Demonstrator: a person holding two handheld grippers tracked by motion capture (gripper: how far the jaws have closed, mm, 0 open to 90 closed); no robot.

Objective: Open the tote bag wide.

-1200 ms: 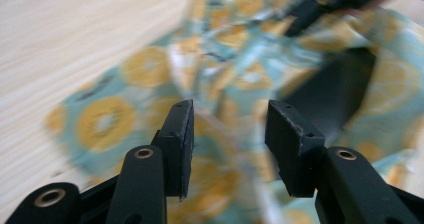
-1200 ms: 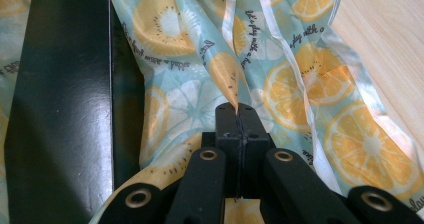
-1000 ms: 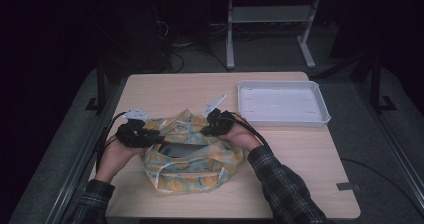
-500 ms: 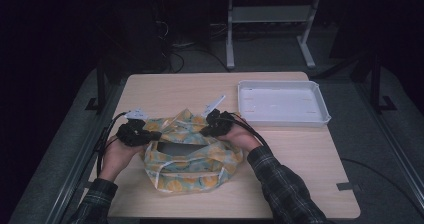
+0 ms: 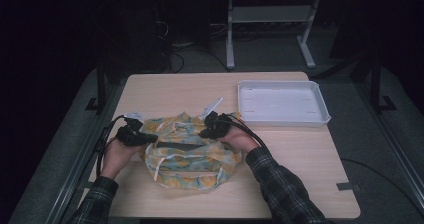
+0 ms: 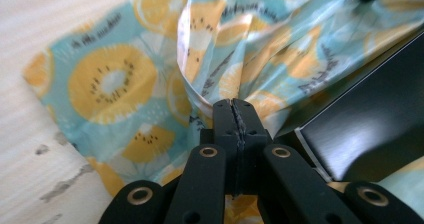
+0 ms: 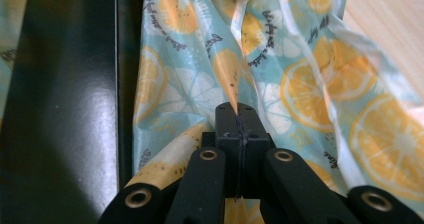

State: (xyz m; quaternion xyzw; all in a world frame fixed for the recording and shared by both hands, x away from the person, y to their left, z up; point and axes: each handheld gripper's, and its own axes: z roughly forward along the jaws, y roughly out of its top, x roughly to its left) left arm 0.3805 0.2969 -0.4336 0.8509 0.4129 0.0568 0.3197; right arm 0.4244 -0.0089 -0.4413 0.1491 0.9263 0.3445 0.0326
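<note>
Now I have both tongs pinched on the fruit-print bag (image 5: 192,154) mid-table: left gripper (image 5: 150,138) and right gripper (image 5: 204,132) clamp opposite rims. Spread evenly, keeping the mouth taut around the black box (image 5: 181,148).
</note>
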